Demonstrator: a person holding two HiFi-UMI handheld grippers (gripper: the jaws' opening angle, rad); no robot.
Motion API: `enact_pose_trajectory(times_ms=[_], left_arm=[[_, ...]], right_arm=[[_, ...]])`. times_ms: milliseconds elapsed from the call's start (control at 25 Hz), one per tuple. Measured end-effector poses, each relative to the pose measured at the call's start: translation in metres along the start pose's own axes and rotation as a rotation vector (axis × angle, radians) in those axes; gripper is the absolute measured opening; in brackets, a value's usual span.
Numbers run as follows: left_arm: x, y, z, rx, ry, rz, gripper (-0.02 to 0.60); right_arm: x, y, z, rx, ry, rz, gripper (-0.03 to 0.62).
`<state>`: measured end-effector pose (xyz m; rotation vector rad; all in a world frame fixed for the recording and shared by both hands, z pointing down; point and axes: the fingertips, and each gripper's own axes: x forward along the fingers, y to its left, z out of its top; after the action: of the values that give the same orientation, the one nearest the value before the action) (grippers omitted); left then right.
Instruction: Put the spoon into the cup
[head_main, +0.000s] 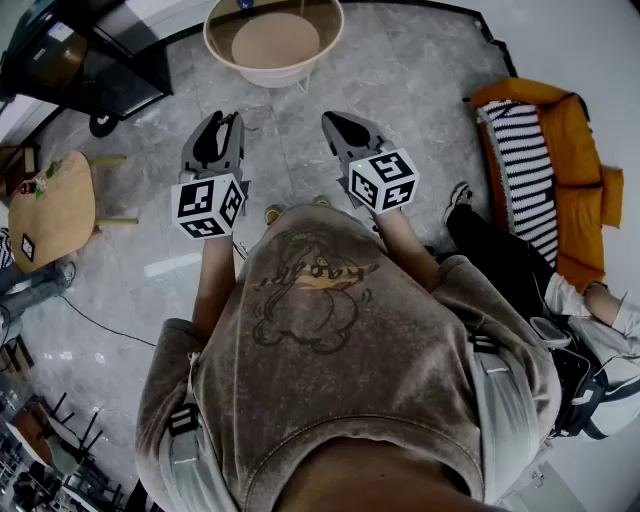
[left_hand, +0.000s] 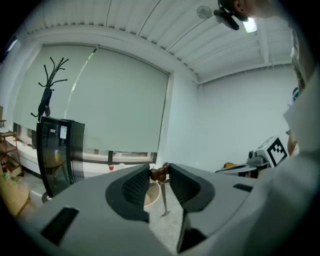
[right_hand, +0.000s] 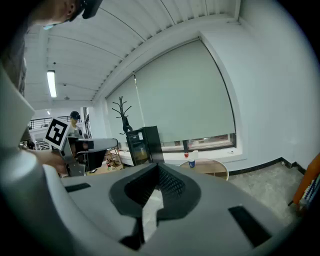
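Observation:
I hold both grippers level over a grey stone floor, facing a round cream table. My left gripper is open; through its gap in the left gripper view I see the table's rim, one thin leg and a small brown thing, which I cannot identify. My right gripper has its fingertips together with nothing between them. In the right gripper view a small white and blue container with a red top stands on the round table. No spoon shows in any view.
A black glass-front cabinet stands at the back left, with a coat rack beside it. A small wooden table is at the left. An orange seat with striped cloth and a seated person's leg are at the right.

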<state>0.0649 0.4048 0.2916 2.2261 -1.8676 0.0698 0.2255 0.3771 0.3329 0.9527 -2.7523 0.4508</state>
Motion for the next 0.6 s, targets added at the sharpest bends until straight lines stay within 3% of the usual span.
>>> enact_pose_trajectory(times_ms=[600], left_arm=[[0.002,0.016,-0.004,-0.004,0.012,-0.028,0.133]], right_arm=[[0.017,0.016,0.002,0.036,-0.028,0.028,0.020]])
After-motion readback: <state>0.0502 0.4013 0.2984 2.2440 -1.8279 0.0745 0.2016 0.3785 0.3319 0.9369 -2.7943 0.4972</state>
